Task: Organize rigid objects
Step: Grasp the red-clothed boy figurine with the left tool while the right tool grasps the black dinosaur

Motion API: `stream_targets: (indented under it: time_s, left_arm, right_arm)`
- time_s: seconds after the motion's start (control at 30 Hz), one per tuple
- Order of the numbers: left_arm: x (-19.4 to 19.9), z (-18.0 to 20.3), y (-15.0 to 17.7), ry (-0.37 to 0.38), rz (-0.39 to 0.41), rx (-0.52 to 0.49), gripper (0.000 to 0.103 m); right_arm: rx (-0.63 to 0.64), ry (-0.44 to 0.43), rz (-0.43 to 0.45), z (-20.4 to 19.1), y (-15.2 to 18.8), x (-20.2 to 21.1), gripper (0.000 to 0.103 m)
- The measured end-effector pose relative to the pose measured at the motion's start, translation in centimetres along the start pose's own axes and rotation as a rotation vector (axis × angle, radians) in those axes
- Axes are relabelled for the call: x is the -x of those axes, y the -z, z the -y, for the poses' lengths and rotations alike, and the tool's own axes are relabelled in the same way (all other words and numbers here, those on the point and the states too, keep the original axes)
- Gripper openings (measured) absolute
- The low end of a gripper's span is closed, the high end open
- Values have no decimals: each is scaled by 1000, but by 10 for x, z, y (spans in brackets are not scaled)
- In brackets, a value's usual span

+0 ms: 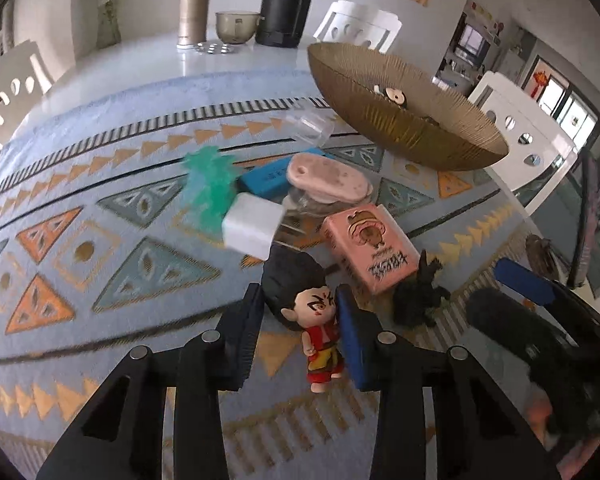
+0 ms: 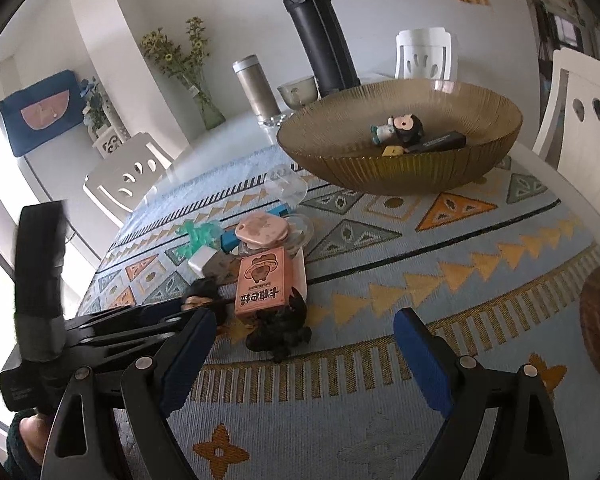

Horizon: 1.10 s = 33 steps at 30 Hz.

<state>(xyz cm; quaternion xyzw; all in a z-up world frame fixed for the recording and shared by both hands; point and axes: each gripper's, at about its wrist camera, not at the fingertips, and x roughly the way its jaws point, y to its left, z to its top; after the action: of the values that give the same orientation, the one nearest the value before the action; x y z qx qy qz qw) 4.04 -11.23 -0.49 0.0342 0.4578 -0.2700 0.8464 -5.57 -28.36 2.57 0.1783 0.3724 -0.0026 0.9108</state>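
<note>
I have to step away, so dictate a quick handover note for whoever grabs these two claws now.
Left claw: closed around the red-clothed figurine, low over the patterned mat.
Right claw: open, empty, hovering near the pile.
Done: a small doll and a black bar lie in the gold bowl.
Left: bowl the figurine, then the pink box, black toy, white block, green piece, blue box and pink case.

Pink box (image 2: 265, 285): bold Chinese characters printed below a cartoon animal; in the right wrist view they read 卡皮巴拉, upside down to the camera. Smaller line above them illegible.

Blue box (image 1: 265, 178): dark print, too blurred to read.

Black bar (image 2: 440, 142) in bowl: pale lettering, unreadable.
</note>
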Motion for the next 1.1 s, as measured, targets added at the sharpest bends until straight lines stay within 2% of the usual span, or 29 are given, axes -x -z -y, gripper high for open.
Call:
stream_targets:
  time_s: [0.13, 0.2, 0.23, 0.33, 0.37, 0.4, 0.5, 0.57, 0.6, 0.63, 0.67, 0.8, 0.9, 0.97, 1.03, 1.1]
  left_arm:
    - [26, -21, 15, -17, 37, 41, 31]
    - [35, -32, 22, -40, 51, 63, 31]
    - [37, -36, 26, -50, 55, 69, 31]
    - [33, -48, 33, -34, 35, 103, 31]
    - [30, -50, 34, -24, 23, 113, 31]
    - [30, -50, 35, -22, 22, 114, 31]
    - [32, -48, 35, -8, 15, 92, 32]
    - [31, -47, 37, -3, -4, 82, 33]
    - [31, -46, 38, -7, 2, 72, 34]
    - [32, -45, 39, 2, 4, 64, 40]
    - [31, -45, 39, 14, 6, 65, 44]
    - [29, -40, 37, 8, 5, 65, 50]
    - [27, -34, 37, -9, 4, 45, 56]
    - [25, -30, 35, -17, 3, 38, 64]
    - [23, -29, 33, -37, 6, 40, 64]
    - [21, -29, 31, -54, 12, 43, 58]
  right_arm:
    - [31, 3, -67, -6, 0, -12, 85]
    - [54, -15, -136, -10, 0, -25, 76]
    - [62, -6, -167, -12, 0, -32, 75]
    - [116, 58, -177, -23, -4, -41, 61]
    - [134, 74, -175, -26, -4, -43, 46]
    - [150, 66, -178, -29, -3, -44, 43]
    - [195, 33, -183, -39, 6, -37, 43]
    - [198, -42, -174, -41, 12, -25, 43]
    - [198, -78, -164, -44, 14, -18, 43]
    - [206, -91, -150, -45, 17, -11, 43]
    - [218, -84, -144, -48, 19, -9, 43]
    - [260, 4, -168, -52, 27, -16, 43]
    - [283, 26, -154, -56, 28, -16, 43]
    - [310, 45, -152, -61, 31, -17, 43]
    - [341, 58, -143, -64, 33, -16, 43]
    - [355, 62, -133, -66, 36, -14, 43]
